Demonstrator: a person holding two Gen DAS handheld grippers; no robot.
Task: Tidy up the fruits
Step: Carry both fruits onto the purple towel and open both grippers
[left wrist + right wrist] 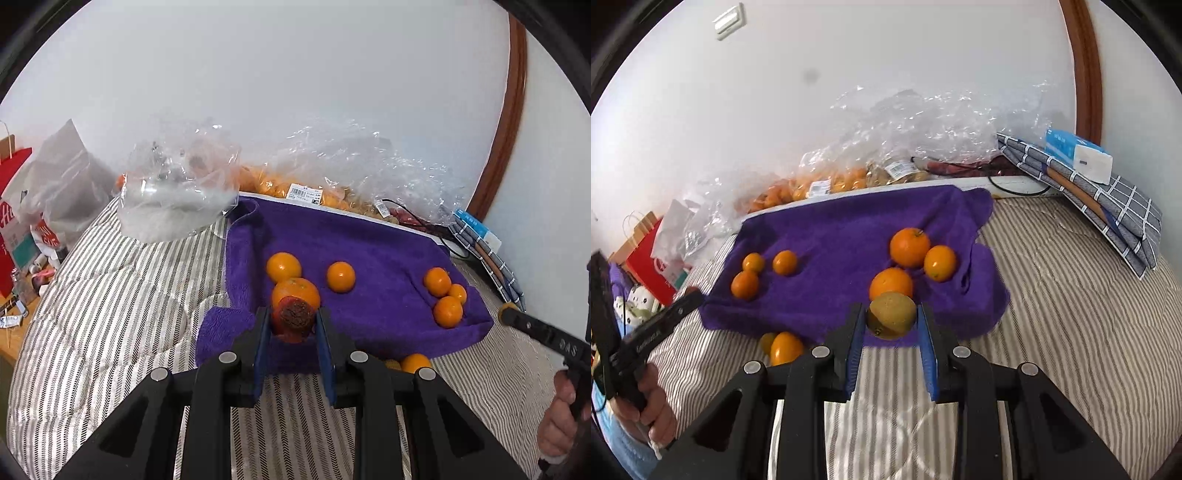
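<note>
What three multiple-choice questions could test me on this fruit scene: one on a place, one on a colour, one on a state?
1. Most of the loose oranges lie:
A. on the purple towel
B. in a basket
C. on a wooden chair

2. The fruit in the right gripper is:
A. white
B. bright blue
C. yellowish-brown

3. The left gripper is:
A. wide open and empty
B. shut on a reddish fruit
C. lying on the bedding

Answers:
1. A, since six oranges sit on the towel and only a couple lie off its near edge.
2. C, as the right wrist view shows a dull yellow-brown skin between the blue pads.
3. B, as both pads press against the fruit's sides.
</note>
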